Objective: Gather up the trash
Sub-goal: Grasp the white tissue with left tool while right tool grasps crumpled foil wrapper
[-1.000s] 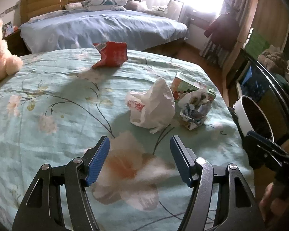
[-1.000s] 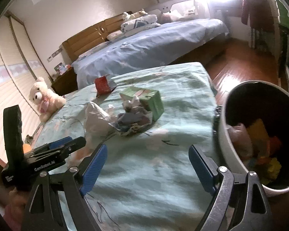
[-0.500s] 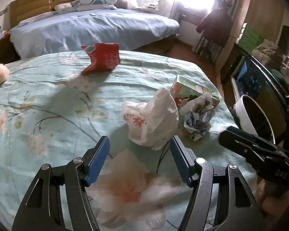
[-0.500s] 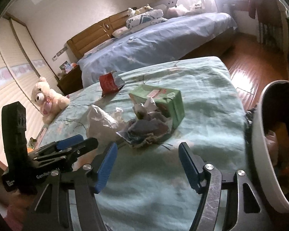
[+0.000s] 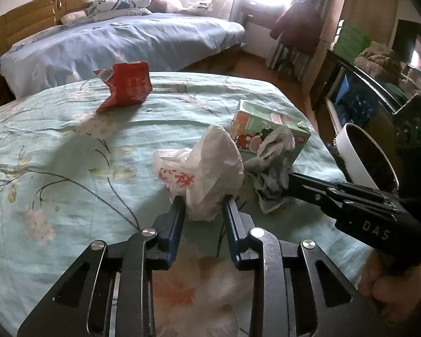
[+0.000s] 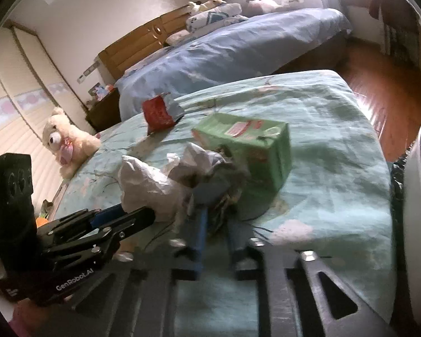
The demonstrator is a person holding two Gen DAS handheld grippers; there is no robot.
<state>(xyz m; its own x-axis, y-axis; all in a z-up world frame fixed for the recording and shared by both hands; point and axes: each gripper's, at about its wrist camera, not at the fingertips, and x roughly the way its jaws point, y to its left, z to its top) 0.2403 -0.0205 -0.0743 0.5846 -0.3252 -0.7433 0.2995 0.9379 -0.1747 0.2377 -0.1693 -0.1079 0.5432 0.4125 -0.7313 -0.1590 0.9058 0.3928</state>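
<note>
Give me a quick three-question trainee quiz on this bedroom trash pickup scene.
1. True or false: the red torn carton lies apart from the other trash.
2. What is between the left gripper fingers?
3. Which touches the crumpled grey paper wad: A) cream teddy bear, B) green juice box?

Key: 1 true; 2 the white crumpled plastic bag, jaws closing on it; 3 B.

1. The right hand-held gripper (image 6: 216,226) has its jaws closing on a crumpled paper wad (image 6: 224,185), which sits between the blue pads.
2. The left hand-held gripper (image 6: 137,214) meets a white plastic bag (image 6: 146,185) just left of the wad.
3. A green carton (image 6: 247,143) lies behind the wad, touching it.
4. A red carton (image 6: 157,113) stands near the bed's (image 6: 322,140) far edge.
5. A white bin (image 6: 416,210) stands off its right edge.
</note>
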